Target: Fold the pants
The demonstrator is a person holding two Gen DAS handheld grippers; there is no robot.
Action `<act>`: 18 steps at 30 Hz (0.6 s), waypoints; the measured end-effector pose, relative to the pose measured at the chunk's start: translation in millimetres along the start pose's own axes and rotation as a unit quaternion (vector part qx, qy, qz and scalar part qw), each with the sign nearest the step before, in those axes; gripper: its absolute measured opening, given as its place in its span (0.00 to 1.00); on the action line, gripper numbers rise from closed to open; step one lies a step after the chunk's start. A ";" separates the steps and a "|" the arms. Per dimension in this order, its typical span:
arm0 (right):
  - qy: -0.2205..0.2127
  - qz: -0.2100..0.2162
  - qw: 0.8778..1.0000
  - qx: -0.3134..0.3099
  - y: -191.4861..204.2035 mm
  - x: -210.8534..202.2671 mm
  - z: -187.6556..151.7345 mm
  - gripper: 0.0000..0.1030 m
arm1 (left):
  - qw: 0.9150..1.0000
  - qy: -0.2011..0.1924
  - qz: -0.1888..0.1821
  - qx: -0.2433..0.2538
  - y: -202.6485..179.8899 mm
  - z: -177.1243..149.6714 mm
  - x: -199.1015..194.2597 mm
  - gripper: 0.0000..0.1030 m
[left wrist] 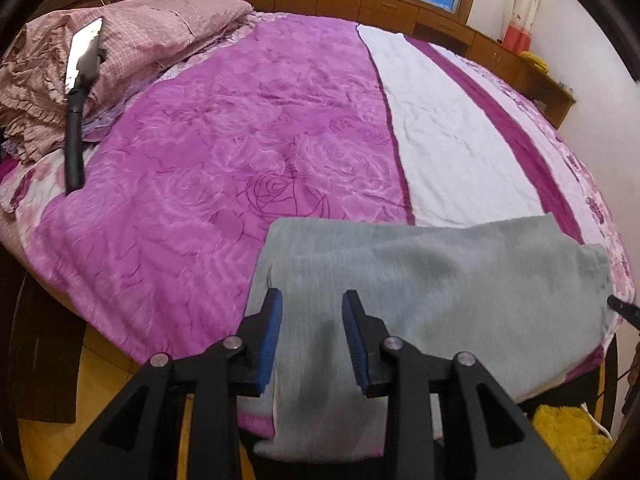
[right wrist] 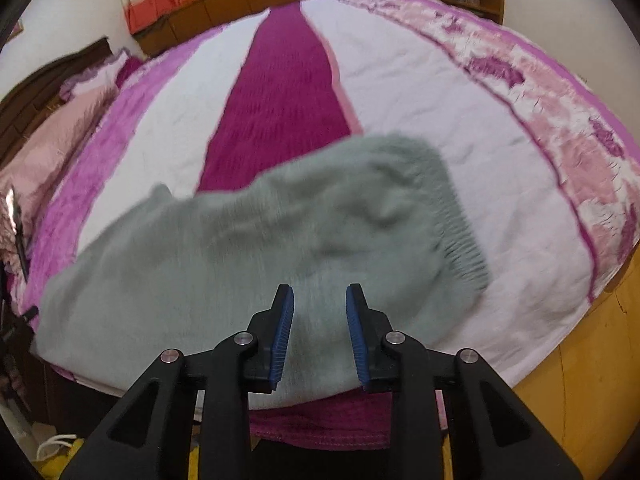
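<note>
Only the right view shows the pants [right wrist: 248,248] waistband (blurred, seemingly ribbed).

Left tool [left wrist: 312,334], right tool [right wrist: 320,330] apparently agape

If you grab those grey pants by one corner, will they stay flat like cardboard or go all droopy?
Probably droopy. The grey pants look like soft, fuzzy knit and drape over the bed's edge, so they would likely sag. They seem light and unlikely to slide on the bedspread.
</note>
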State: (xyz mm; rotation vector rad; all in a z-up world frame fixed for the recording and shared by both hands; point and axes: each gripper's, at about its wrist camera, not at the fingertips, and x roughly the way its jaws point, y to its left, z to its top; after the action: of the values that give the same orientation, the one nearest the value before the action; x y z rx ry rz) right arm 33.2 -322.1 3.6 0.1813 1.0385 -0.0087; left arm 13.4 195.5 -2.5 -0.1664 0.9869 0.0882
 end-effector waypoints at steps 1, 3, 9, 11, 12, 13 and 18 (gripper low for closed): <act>0.010 -0.001 1.000 0.002 -0.5 7.4 -3.4 0.20 | 1.000 0.004 0.007 -0.001 0.7 1.7 6.1 0.31; 0.026 0.003 1.000 0.008 -2.8 19.4 -8.5 0.20 | 1.000 0.013 0.014 -0.006 2.7 2.4 15.0 0.31; 0.022 0.008 1.000 0.016 -6.7 26.4 -15.8 0.21 | 1.000 0.006 0.004 -0.013 5.7 -1.5 24.9 0.31; 0.020 0.008 1.000 0.017 -7.3 27.6 -17.2 0.22 | 1.000 0.004 0.000 -0.023 8.4 -1.8 27.8 0.29; 0.019 0.008 1.000 0.017 -7.1 27.5 -18.2 0.22 | 1.000 0.001 -0.002 -0.029 9.8 -2.1 28.0 0.18; 0.017 0.007 1.000 0.016 -6.8 27.1 -19.1 0.22 | 0.999 -0.001 -0.001 -0.032 10.5 -2.0 27.5 0.10; 0.015 0.008 1.000 0.016 -5.7 26.4 -19.3 0.22 | 0.999 -0.019 0.000 -0.033 8.7 3.8 17.2 0.04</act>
State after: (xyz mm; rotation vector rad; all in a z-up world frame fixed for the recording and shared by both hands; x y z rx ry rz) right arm 29.5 -322.7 -29.4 0.2202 1.0680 -0.0083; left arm 24.7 204.8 -15.6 -0.2236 0.9473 0.1236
